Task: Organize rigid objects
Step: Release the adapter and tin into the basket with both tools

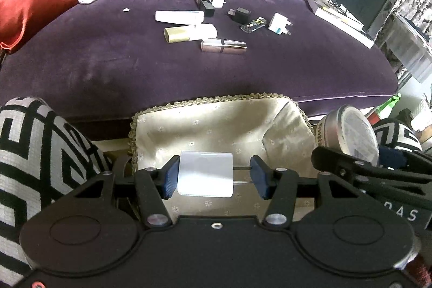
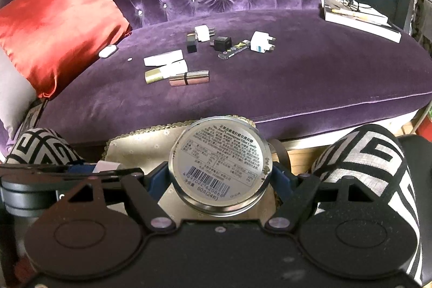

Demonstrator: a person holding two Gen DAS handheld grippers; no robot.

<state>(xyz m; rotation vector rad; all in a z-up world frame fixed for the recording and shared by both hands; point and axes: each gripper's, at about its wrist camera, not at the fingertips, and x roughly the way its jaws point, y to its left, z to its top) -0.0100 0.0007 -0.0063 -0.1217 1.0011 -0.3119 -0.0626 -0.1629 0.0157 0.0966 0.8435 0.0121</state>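
Two tools hang side by side over a cream fabric-lined basket point(image 1: 216, 123) that stands in front of the near edge of a purple velvet sofa seat point(image 1: 135, 66). The left tool point(image 1: 214, 177) is clamped on a white plug adapter point(image 1: 205, 173): one blue pad presses its flat side, the other meets the tips of its metal prongs. The right tool point(image 2: 220, 177) is clamped on a round candy tin point(image 2: 218, 166), held on edge so that its printed label and barcode face the camera; the pads grip it across its rim.

On the seat, towards the middle and back edge, lies a loose group of small things. Nearest the front edge is a rose-gold lipstick point(image 2: 189, 78), with a white and gold tube point(image 2: 166, 72) touching it from behind and a flat white tube point(image 2: 163, 57) just beyond that. Farther back are a white two-pin plug point(image 2: 202, 33) beside a small black box point(image 2: 191, 43), a black cube charger point(image 2: 222, 42), a dark patterned lighter point(image 2: 233, 49) and a white three-pin plug point(image 2: 261, 43). A small white oval case point(image 2: 107, 51) rests near the red satin cushion point(image 2: 54, 23) at the seat's left end, and a tiny round coin-like piece point(image 2: 130, 59) lies between it and the tubes. A book with glasses on it point(image 2: 359, 15) sits at the seat's right back corner. Knees in black and white patterned fabric point(image 2: 372, 161) flank the basket.
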